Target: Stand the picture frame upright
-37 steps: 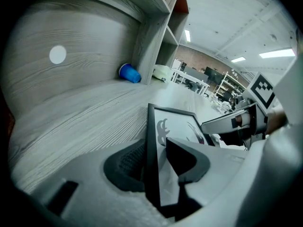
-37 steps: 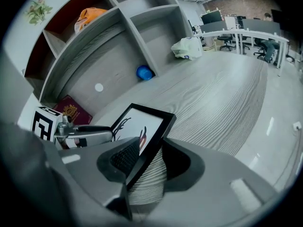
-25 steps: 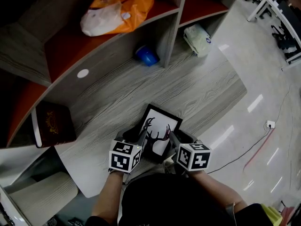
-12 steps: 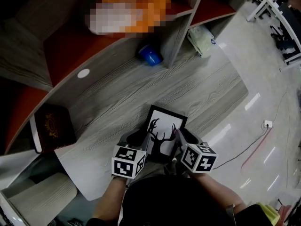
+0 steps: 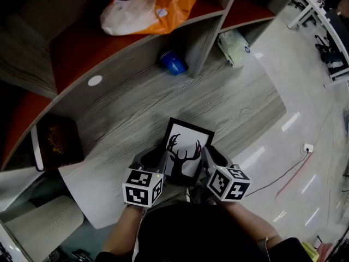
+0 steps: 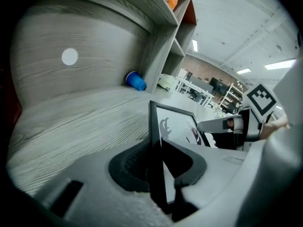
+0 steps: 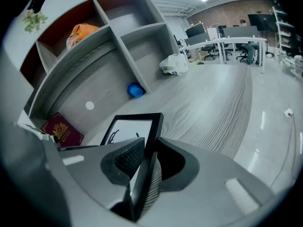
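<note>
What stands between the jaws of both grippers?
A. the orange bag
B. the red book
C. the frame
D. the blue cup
C: the left gripper and the right gripper each have a side edge of the frame between their jaws, which have just been closing and now press on it.

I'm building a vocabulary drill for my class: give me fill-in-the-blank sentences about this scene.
1. The picture frame shows a black ____ silhouette.
2. The cup lying on its side is ____.
3. In the head view, the maroon book lies to the ____ of the frame.
Missing words: deer; blue; left.
</note>
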`<state>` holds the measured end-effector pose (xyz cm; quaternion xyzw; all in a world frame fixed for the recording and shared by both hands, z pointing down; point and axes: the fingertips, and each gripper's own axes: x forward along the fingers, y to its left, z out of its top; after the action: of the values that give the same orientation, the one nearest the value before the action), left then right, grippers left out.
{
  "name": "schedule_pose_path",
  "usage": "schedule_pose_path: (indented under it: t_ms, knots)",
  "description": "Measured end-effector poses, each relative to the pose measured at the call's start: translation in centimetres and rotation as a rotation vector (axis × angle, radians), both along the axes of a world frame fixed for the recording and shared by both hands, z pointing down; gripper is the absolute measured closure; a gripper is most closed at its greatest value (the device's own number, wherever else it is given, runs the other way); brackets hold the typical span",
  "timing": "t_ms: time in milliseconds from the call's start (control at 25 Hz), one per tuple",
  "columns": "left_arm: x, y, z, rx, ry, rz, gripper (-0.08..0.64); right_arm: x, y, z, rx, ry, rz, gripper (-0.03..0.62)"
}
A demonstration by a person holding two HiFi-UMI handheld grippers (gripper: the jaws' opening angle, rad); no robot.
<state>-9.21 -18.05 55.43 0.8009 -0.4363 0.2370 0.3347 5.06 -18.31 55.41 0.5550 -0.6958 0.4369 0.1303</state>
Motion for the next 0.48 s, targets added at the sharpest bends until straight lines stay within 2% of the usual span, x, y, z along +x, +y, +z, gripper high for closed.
schedule_pose_path:
  t_ms: [120, 480]
  knots:
    - [0.7, 0.2, -0.6, 0.008, 0.010, -0.023, 0.486, 0.7, -0.4, -0.9, 0.042, 0.008, -0.028, 0.514]
    - [3.5, 0.5, -2.9, 0.072, -0.032, -0.053, 0.489, 3.5, -0.7, -3.3, 0.116, -0.004, -0.055, 0.520]
